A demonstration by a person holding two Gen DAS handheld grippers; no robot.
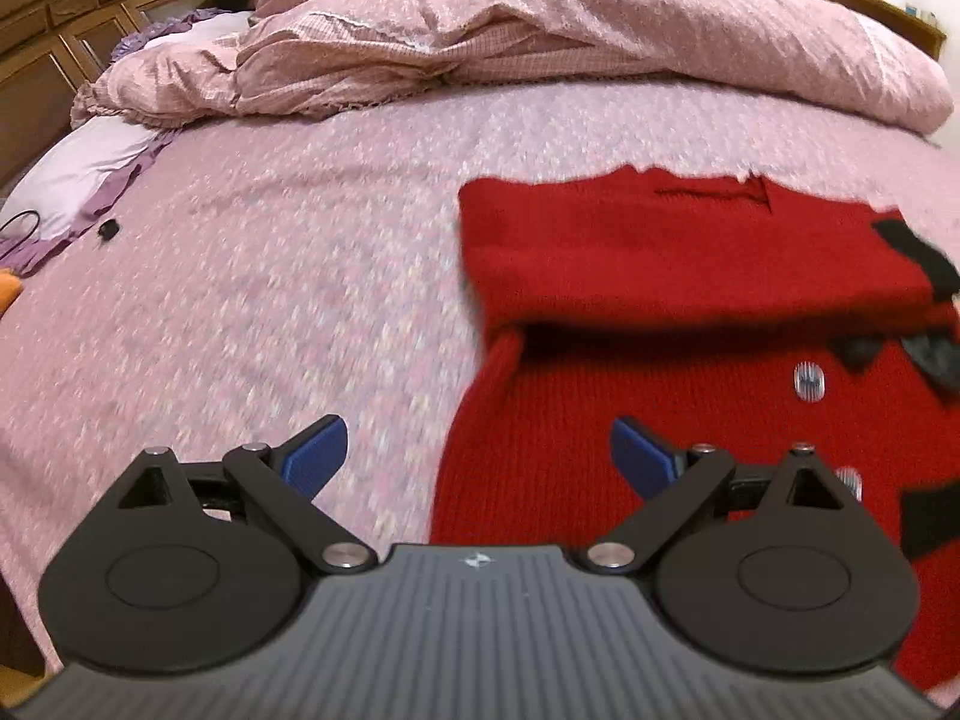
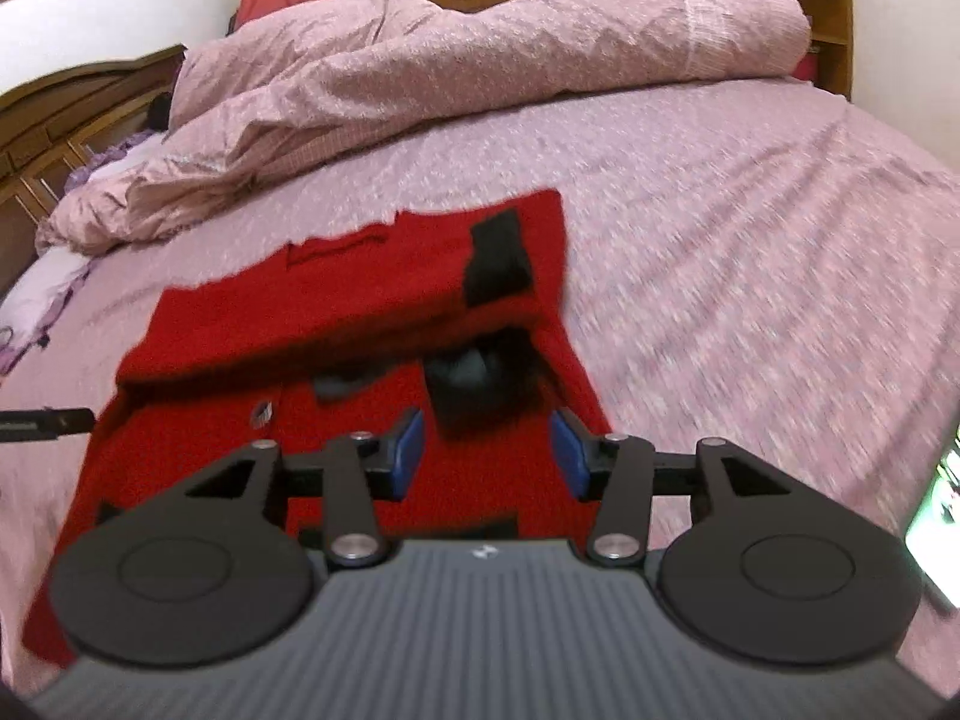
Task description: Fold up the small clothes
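On the bed (image 2: pixel 720 228), red sweater (image 2: pixel 336 312) lies half-folded; left gripper (image 1: pixel 478 456) wide, right gripper (image 2: pixel 487 450) part-open, jaws empty; further folds remain.

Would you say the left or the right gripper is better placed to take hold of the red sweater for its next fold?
Probably the right. The right gripper hangs open directly over the red sweater, near its right edge. The left gripper, also open, straddles the sweater's left edge, with one finger over the bedsheet.
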